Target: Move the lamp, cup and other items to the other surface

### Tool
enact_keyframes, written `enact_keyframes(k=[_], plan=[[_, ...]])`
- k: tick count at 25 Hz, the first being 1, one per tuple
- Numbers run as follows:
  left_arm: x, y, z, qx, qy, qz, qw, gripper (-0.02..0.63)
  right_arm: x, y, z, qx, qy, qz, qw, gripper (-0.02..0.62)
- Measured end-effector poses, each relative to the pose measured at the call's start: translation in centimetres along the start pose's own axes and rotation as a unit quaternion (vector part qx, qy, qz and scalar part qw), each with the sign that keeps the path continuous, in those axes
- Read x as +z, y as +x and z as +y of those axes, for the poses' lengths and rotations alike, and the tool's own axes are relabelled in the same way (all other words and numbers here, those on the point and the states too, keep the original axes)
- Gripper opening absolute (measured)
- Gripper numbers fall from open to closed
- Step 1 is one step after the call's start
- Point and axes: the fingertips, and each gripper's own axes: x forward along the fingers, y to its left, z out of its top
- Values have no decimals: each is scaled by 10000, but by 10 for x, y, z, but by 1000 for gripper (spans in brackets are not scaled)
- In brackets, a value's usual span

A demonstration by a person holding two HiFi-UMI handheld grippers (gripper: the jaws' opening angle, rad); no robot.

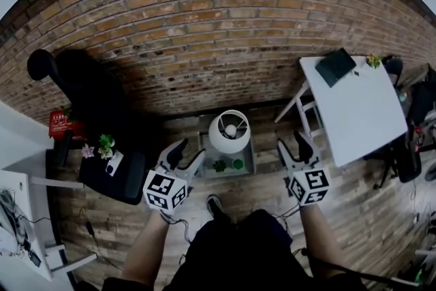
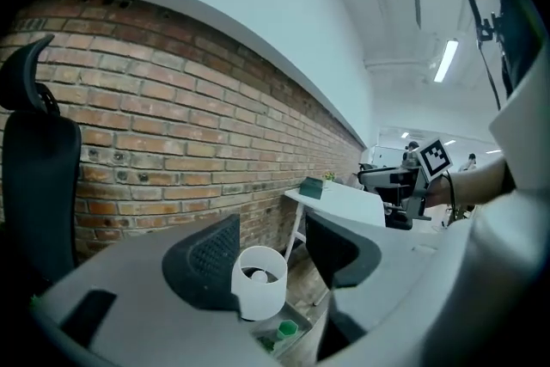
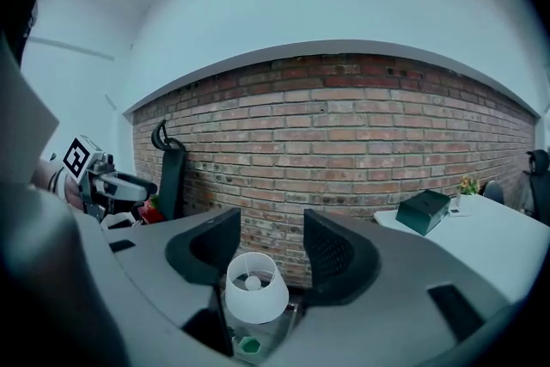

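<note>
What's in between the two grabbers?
The white lamp stands between the left gripper and right gripper, on a small table with green things. The head view shows it.

An office, by the look of it: bare red-brick wall point(image 1: 218, 24) at twelve o'clock, white rectangular desk point(image 1: 364, 112) at two, black high-backed swivel chair point(image 1: 92, 95) at ten, long ceiling strip lights point(image 2: 446, 60) overhead.

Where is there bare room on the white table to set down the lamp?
The white table is bare over its middle and near end, right up to the edges. Only its far end is taken, by the dark box and a small plant. The low stand is crowded: the lamp and green items fill it.
</note>
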Motion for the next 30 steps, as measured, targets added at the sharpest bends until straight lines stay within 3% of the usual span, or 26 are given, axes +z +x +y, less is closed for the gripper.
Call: enact_keyframes(k=[8,19,30], plan=[[-47,44,23,-228,256,635,9974,238,-38,36,-26,2,115,333,9994,233],[-56,104,31,176,398,999,9940,238,-97,105,-54,1252,17,982,9873,221],[-105,148,33,109,672,1827,9808,238,-121,148,-72,1803,-722,1187,9737,198]])
